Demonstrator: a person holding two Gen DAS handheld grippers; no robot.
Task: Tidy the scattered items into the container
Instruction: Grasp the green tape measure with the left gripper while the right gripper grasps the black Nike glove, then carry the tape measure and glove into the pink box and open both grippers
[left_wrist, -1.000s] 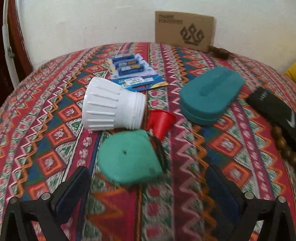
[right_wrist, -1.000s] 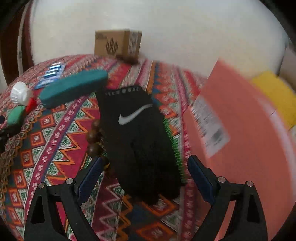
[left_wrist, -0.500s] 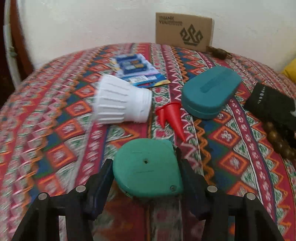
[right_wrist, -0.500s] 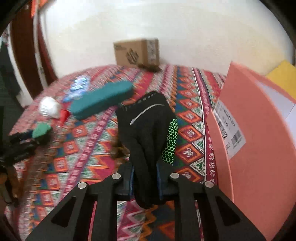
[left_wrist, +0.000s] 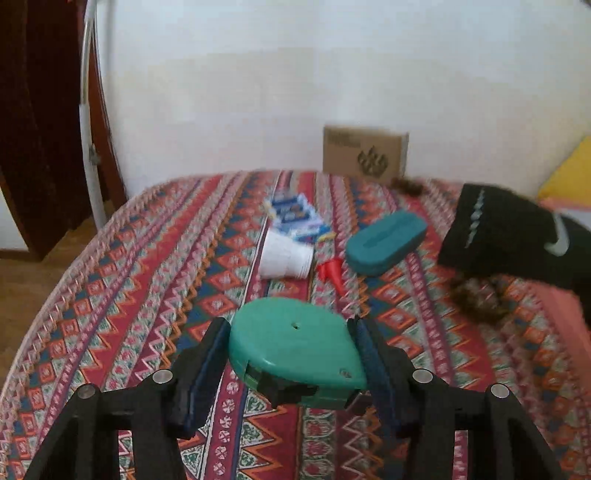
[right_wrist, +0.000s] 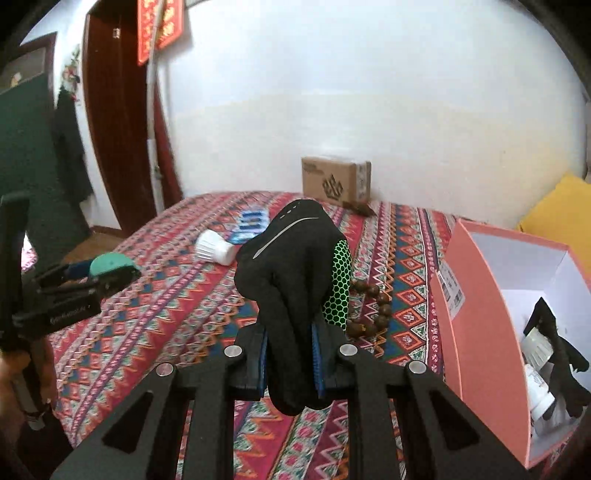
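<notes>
Black glove (right_wrist: 295, 266), clamped upright between the right gripper (right_wrist: 290, 356) fingers, is held left of the pink box (right_wrist: 480, 332) at the bench's right edge; the left gripper (left_wrist: 291, 354) grips a green tape measure (left_wrist: 291, 347).

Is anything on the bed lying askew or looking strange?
The white bulb base lies tipped on its side beside the battery pack, and a red cone lies fallen next to it. Nothing looks damaged.

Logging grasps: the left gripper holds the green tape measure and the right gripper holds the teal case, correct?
Half right. The right wrist view shows the right gripper shut on the black glove; the teal case lies on the table. The left gripper does hold the green tape measure.
</notes>
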